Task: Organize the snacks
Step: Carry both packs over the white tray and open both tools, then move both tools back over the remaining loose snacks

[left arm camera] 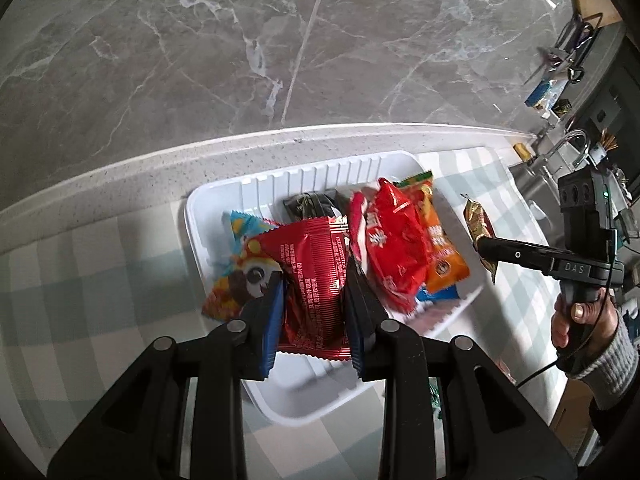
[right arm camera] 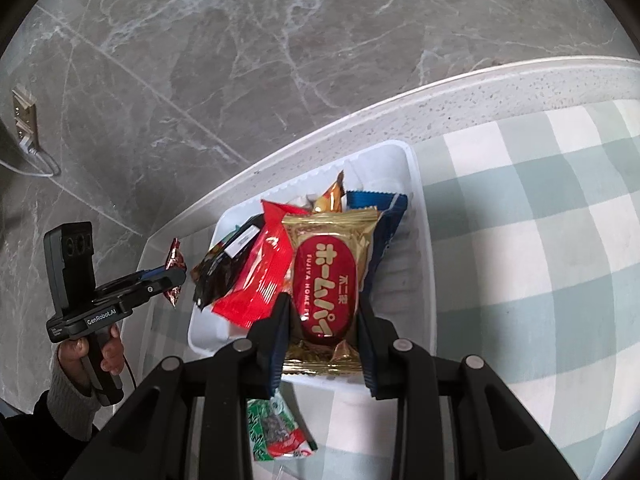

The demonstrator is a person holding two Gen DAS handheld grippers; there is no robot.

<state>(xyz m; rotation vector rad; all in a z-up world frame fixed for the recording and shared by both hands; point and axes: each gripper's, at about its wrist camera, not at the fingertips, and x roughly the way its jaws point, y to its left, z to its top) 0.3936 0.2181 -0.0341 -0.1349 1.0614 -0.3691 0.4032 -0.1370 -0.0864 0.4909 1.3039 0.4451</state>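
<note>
Currently both grippers carry a packet over the white plastic tray (left arm camera: 200,216). Left gripper (left arm camera: 314,300): blue-padded fingers pinching a dark red foil snack packet (left arm camera: 316,276), centre of the left wrist view, hanging above the tray's near half. Right gripper (right arm camera: 322,320): jaws closed on a gold packet with a red oval label (right arm camera: 328,284), lower centre of the right wrist view, over the tray's near rim.

Outward, in the tray: a panda-print packet (left arm camera: 236,276) left of the red foil one, its corner lapping over the rim; a black packet (left arm camera: 308,204) behind; a bright red bag (left arm camera: 394,244) and an orange packet (left arm camera: 442,252) to the right. A blue packet (right arm camera: 384,216) sits behind the gold one. Tray rests on a green-and-white checked cloth (right arm camera: 540,240) at the counter edge, grey marble floor (left arm camera: 200,48) beyond. One green-and-red packet (right arm camera: 276,428) lies on the cloth outside the tray, bottom centre of the right wrist view.

Risks, as judged: tray is crowded, so a released packet may slide off the heap and over the rim. Both grippers converge on one tray, so a collision is possible. The counter edge is near, and a nudged tray could tip toward the floor.
</note>
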